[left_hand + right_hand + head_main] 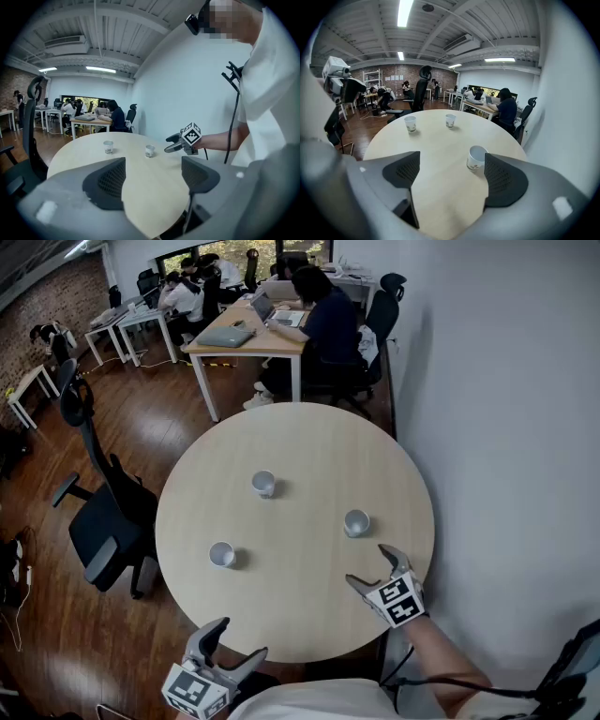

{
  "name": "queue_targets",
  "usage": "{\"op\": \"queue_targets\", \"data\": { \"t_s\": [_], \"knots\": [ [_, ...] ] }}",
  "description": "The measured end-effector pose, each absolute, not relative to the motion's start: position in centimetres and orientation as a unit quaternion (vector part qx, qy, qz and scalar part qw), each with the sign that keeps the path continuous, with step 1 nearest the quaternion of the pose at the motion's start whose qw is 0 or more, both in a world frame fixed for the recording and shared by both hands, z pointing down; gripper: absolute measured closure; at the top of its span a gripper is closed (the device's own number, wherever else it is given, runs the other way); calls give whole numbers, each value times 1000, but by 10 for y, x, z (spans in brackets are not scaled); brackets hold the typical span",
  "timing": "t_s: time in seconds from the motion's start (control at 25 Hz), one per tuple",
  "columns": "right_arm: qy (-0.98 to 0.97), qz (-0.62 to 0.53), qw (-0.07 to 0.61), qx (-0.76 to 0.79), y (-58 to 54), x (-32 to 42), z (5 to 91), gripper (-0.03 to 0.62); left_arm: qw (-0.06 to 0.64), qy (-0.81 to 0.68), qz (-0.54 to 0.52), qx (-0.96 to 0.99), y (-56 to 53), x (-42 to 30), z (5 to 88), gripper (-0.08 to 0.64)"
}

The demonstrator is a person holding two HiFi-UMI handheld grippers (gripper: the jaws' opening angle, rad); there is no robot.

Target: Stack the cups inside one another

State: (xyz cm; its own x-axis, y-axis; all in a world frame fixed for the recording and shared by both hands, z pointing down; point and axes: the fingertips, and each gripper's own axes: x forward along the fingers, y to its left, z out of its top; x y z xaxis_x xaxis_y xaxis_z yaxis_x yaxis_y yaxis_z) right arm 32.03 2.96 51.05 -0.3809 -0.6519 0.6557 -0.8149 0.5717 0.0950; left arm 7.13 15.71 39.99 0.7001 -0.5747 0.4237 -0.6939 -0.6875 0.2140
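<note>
Three small white paper cups (264, 484) stand apart on the round pale wooden table (300, 442), while the left gripper (239, 639) and right gripper (372, 567) are wide open, empty.

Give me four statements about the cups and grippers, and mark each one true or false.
1. The far cup, left cup and right cup stand apart on the table. True.
2. The right gripper grips the right cup. False: its jaws are apart and empty, and the cup stands just ahead of them.
3. The left gripper is open with nothing between its jaws. True.
4. One cup lies on its side. False: all three stand upright.
</note>
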Motion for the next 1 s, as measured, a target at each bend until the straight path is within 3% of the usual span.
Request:
{"op": "queue_targets", "data": {
  "t_s": [0.36, 1.0],
  "knots": [
    [-793, 140, 335, 489, -65, 349, 551, 164, 171, -334, 182, 909, 105, 74, 409, 169],
    [-745, 209, 352, 527, -129, 357, 624, 168, 180, -307, 199, 913, 76, 45, 414, 169]
  ]
}}
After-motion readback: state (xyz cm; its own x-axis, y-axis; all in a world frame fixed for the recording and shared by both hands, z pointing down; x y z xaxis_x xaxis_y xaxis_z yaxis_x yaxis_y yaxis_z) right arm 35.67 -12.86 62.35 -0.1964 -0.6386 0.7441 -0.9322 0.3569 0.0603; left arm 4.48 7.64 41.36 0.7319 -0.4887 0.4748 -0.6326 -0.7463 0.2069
